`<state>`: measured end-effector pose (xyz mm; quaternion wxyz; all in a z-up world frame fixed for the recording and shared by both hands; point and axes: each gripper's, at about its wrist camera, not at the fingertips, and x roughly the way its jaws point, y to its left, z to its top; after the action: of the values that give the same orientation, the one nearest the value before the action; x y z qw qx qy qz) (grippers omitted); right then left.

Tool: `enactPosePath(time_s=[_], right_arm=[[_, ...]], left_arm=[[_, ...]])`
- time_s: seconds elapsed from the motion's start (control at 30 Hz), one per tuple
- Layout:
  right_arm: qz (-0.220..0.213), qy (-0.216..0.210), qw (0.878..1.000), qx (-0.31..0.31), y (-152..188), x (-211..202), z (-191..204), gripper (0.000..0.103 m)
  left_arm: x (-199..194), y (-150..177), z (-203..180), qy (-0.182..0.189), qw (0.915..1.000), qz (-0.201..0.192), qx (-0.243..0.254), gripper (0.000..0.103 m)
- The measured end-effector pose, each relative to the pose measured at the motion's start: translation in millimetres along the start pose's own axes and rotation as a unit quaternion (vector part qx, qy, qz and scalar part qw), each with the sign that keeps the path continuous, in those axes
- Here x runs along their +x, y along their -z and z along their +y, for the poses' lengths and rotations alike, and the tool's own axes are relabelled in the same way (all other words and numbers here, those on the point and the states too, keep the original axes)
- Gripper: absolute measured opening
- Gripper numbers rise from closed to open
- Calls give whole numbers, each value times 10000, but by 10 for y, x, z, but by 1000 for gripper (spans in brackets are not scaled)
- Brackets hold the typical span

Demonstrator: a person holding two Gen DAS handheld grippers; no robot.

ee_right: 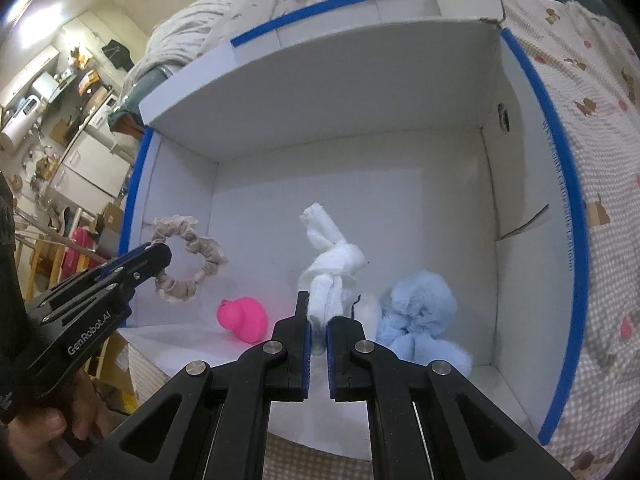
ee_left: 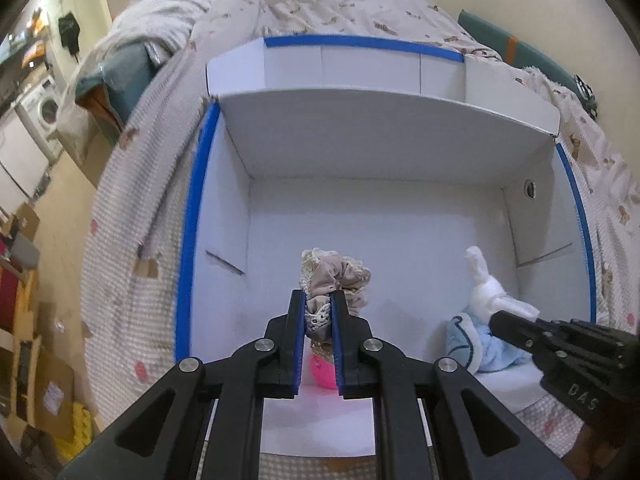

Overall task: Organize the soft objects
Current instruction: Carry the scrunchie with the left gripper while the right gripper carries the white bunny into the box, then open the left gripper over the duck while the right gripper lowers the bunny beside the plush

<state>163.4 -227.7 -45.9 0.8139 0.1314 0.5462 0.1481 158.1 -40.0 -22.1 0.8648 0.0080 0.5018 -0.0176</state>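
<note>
Left gripper [ee_left: 319, 300] clamped on the beige scrunchie [ee_left: 336, 278] — right gripper [ee_right: 318, 312] pinching the white cloth bunny [ee_right: 332, 264] — both over the white box [ee_right: 320, 128].

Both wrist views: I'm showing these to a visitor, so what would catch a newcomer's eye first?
Probably the big white box with blue edging, lying open on the bed. Over it, the left gripper pinches a beige scrunchie and the right gripper clamps a white plush bunny in a fluffy light-blue outfit. A bright pink toy lies on the box floor between them.
</note>
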Motion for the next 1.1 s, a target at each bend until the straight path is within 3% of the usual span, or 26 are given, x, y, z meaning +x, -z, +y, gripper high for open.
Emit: enactPosePath(time_s=[0.2,0.47,0.67,0.8,0.87,1.1], right_arm=[[114,65,9999,-22,6,75,11,8],[193,128,9997,-57,10,133,25,8],[237,176,9995,-78,24,159,20,8],[256,199,9994,-78,23,171,24,8],[262,212,9994,-84,23,177,27,8],[313,257,9991,-85,17,210,20,8]], left_arm=[[181,43,41,82,9989,424,-172,11],[189,82,20,9,9990,442,-85,11],[180,85,32,58,9987,504,-103,17],[152,85,31,-19,9989,464,-109,37],[100,77,39,-12,9992,366,-155,52],[-9,52,56,-25,9997,197,-153,54]])
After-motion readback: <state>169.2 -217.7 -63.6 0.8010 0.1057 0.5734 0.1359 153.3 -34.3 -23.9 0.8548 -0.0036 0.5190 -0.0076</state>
